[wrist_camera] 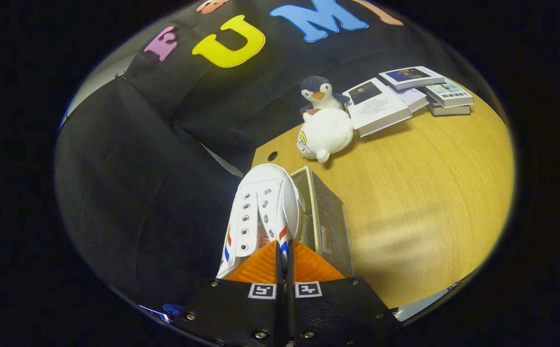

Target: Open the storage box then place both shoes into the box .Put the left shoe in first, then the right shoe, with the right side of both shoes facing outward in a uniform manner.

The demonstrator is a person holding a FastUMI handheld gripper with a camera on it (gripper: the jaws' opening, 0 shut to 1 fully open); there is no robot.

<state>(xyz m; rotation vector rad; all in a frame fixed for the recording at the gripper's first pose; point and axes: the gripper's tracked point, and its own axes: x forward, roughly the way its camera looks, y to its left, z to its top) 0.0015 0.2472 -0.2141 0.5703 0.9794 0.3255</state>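
Gripper view: the hand-held gripper (284, 254) has its two ribbed fingers nearly together, pinching the edge of a white canvas shoe (260, 212) with metal eyelets and red-and-blue stripes. Just right of the shoe, touching it, stands the boxy storage box (326, 212) on the wood-grain desk (429, 193). Beyond sit a round white plush (326, 135), a plush penguin (319, 94) and stacked books (405, 94).

Wooden table (429, 193) bears storage box (328, 217), plush toys (326, 132), books (405, 94).
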